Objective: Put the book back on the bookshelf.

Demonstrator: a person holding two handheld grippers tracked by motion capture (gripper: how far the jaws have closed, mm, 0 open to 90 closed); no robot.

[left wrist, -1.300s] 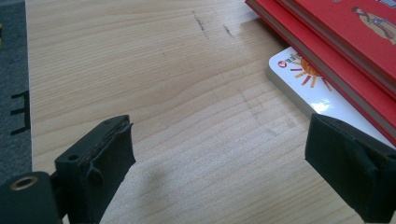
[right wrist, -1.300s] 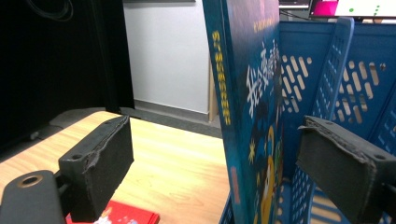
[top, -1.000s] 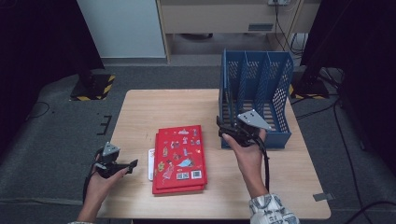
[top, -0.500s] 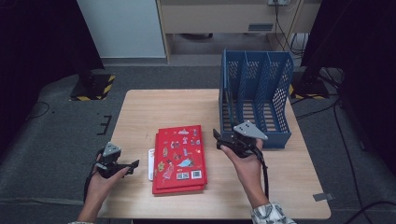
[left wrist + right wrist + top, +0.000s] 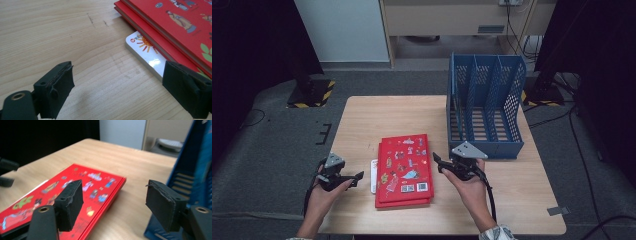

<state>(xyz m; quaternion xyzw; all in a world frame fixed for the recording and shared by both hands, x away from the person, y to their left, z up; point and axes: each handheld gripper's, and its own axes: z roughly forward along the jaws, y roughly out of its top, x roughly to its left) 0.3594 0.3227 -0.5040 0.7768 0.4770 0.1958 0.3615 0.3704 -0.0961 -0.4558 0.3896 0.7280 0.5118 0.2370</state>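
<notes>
Our right gripper [image 5: 438, 164] has descended beside the red picture-covered hardback books [image 5: 404, 170], jaws spread, narrowing, empty; left gripper [image 5: 357, 177] spread.

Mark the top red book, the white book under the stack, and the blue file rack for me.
top red book [image 5: 404, 167], high view, middle of its illustrated cover.
white book [image 5: 147, 56], left gripper view, its exposed glossy corner beside the red stack.
blue file rack [image 5: 512, 92], high view, its perforated right side wall.
</notes>
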